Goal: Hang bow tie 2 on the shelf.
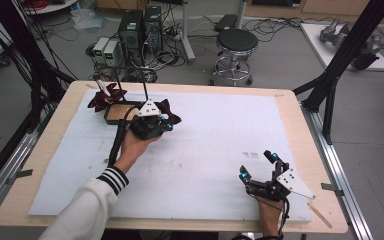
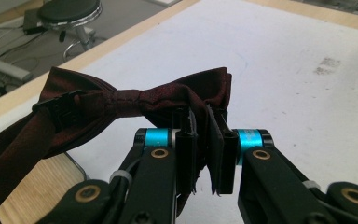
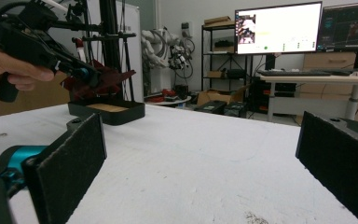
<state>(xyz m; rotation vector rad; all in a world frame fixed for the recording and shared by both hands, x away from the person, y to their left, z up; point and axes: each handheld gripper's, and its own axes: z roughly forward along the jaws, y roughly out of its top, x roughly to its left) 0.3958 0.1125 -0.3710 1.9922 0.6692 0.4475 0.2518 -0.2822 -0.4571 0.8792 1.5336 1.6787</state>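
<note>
The table (image 1: pixel 40 165), a light wooden top covered by a pale sheet, carries two dark red satin bow ties: one bow tie (image 2: pixel 135 100) is pinched between closed jaws, and a second bow tie (image 1: pixel 101 98) sits at the rack behind. There is one shallow black tray with a wooden base (image 1: pixel 116 115), and one thin black metal stand (image 1: pixel 130 75) rising over it. Two hand-held black grippers with blue-ringed jaws are in use, the left gripper (image 1: pixel 167 125) and the right gripper (image 1: pixel 258 167). One round black stool (image 1: pixel 236 42) stands beyond the table.
</note>
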